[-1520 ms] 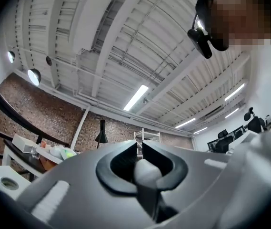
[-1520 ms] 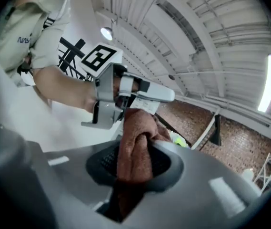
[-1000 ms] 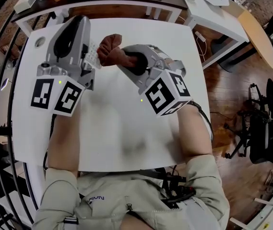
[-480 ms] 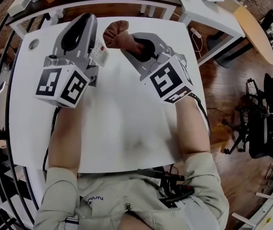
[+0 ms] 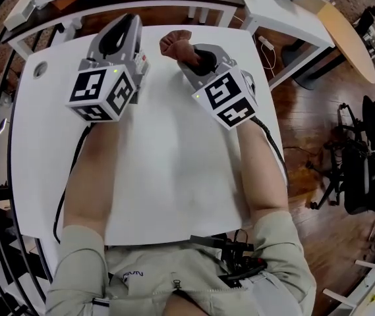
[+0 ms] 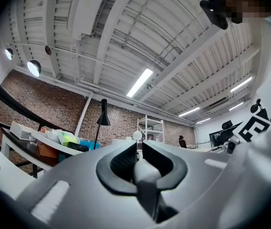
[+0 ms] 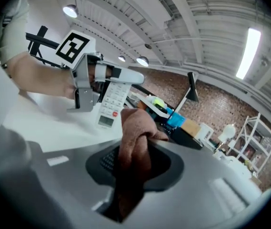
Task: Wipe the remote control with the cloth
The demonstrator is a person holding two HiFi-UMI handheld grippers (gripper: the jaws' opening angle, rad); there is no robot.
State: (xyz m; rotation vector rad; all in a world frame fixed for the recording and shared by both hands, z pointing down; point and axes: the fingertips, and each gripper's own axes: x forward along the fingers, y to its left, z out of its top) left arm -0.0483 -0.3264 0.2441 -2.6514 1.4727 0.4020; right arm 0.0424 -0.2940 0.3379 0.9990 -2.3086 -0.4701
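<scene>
Your left gripper (image 6: 139, 157) is closed narrowly on the remote control (image 7: 112, 99) and holds it above the table (image 5: 174, 176), probably to expose its keys. Your right gripper (image 7: 133, 152) pinches the bunched cloth (image 7: 135, 127), with the remote just ahead of it, ready for wiping.

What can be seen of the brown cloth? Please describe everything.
The cloth is reddish brown, soft and towel-like, bunched into a wrinkled wad. The right gripper clamps its middle between the jaws, and the rounded end sticks out beyond them. It hangs above the white table, beside the remote control, apparently without touching it.
</scene>
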